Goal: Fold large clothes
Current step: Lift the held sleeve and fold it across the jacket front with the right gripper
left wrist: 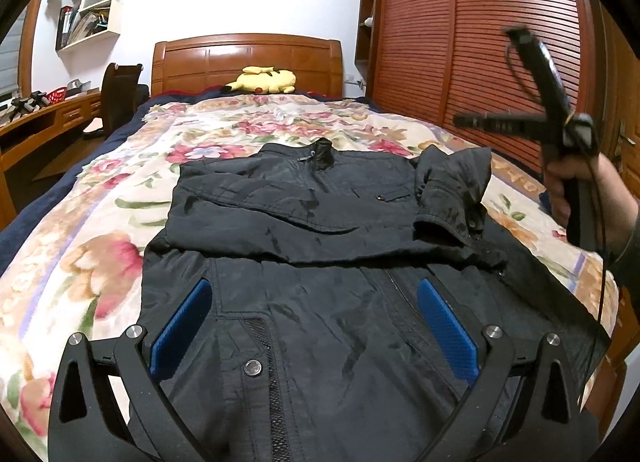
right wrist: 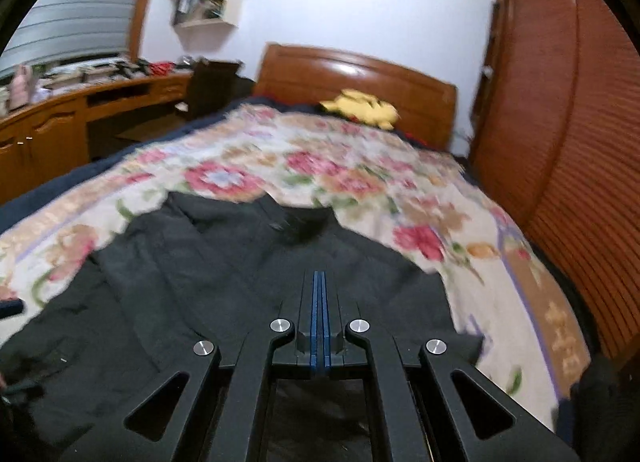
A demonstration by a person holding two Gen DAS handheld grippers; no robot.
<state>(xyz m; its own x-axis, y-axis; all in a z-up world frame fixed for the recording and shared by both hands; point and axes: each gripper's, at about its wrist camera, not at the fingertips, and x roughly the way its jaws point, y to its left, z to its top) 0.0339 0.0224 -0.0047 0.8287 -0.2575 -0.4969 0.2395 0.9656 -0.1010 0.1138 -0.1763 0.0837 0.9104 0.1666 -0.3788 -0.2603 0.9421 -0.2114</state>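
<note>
A black jacket (left wrist: 320, 230) lies front up on the floral bedspread (left wrist: 80, 246), its collar (left wrist: 322, 154) toward the headboard. One sleeve is folded across the chest, and the other sleeve (left wrist: 452, 190) lies bunched on the right shoulder. My left gripper (left wrist: 314, 290) hovers open over the lower front, blue pads (left wrist: 180, 334) wide apart with nothing between them. My right gripper (right wrist: 320, 274) is shut, pads together and nothing in them. In the left wrist view, a hand (left wrist: 576, 190) holds the right gripper (left wrist: 460, 120) up in the air at the right, clear of the jacket.
A yellow plush toy (left wrist: 264, 80) rests against the wooden headboard (left wrist: 248, 54). A slatted wooden wardrobe (left wrist: 480, 42) runs along the bed's right side. A desk (right wrist: 60, 118) and a dark chair (left wrist: 120, 94) stand on the left. Wall shelves (left wrist: 92, 2) hang above the desk.
</note>
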